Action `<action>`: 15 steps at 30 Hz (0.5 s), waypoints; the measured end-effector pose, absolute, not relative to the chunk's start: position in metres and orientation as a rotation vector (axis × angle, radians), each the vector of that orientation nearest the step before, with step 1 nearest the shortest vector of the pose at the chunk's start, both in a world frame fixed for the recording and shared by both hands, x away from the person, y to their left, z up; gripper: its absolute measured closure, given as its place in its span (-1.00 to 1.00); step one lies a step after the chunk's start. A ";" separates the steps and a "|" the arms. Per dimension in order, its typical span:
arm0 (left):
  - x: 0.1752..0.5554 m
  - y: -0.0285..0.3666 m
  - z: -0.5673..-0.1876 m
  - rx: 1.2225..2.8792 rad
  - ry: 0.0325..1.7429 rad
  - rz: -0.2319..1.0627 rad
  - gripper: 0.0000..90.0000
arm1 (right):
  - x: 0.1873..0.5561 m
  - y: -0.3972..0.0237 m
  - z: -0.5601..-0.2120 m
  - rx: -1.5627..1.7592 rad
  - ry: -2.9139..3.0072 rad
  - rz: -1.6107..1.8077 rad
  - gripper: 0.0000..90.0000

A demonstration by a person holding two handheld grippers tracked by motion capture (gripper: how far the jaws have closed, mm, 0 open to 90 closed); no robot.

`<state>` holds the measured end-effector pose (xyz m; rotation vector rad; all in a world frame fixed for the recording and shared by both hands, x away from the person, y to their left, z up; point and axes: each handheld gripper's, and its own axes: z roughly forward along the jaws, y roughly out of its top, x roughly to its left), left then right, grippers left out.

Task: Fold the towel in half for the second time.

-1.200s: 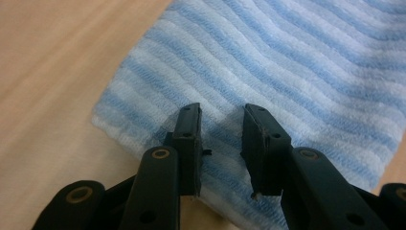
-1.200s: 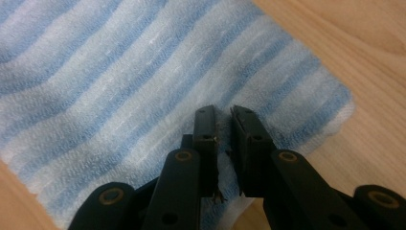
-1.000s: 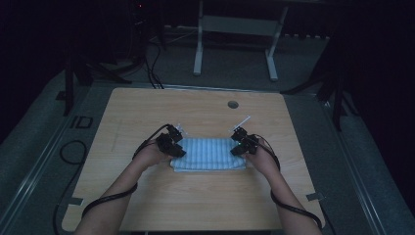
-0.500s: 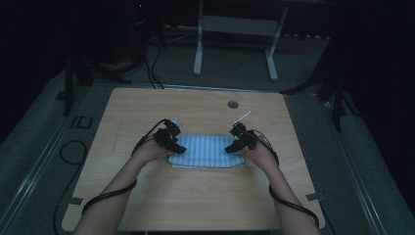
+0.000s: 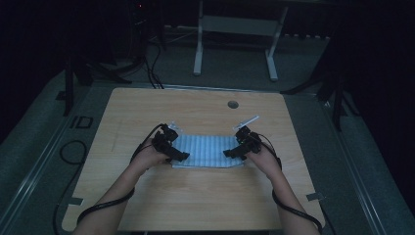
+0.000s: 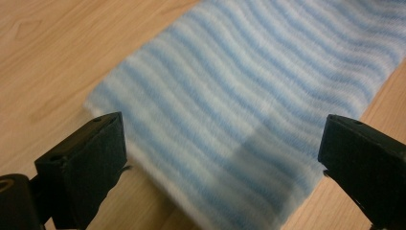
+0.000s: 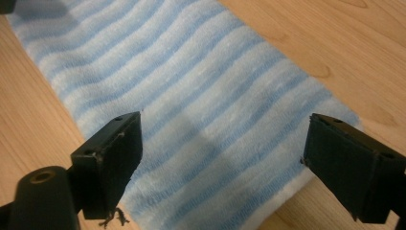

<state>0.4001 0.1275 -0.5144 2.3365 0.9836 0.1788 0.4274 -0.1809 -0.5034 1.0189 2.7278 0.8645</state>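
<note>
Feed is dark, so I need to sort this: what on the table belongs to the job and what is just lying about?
In the job:
- striped cloth, flat on the table
- left gripper, jaws just opened, over one end
- right gripper, jaws just opened, over the other end

Lying about:
- round hole in the tabletop
- white frame behind the table

The towel (image 6: 249, 105) at mid-frame is soft, fuzzy cloth, striped blue and white. Beneath it, the table (image 5: 195, 196) is smooth, matt wood with visible grain.

A blue-and-white striped cloth (image 6: 249, 110) lies on a light wooden table (image 5: 195, 196), between black grippers.
</note>
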 end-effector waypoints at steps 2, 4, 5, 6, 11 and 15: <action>0.397 0.133 -0.516 2.318 0.993 0.181 -0.94 | 0.424 -0.186 -0.506 1.010 2.692 0.892 -0.72; 0.393 0.138 -0.516 2.303 1.008 0.193 -0.94 | 0.420 -0.190 -0.507 1.010 2.665 0.924 -0.72; 0.388 0.143 -0.516 2.284 1.015 0.198 -0.94 | 0.416 -0.197 -0.508 0.998 2.635 0.958 -0.72; 0.388 0.143 -0.516 2.284 1.015 0.198 -0.94 | 0.416 -0.197 -0.508 0.998 2.635 0.958 -0.72; 0.377 0.158 -0.518 2.254 1.041 0.217 -0.94 | 0.408 -0.217 -0.510 1.030 2.544 1.021 -0.72; 0.370 0.170 -0.521 2.232 1.063 0.226 -0.94 | 0.402 -0.233 -0.511 1.064 2.485 1.047 -0.72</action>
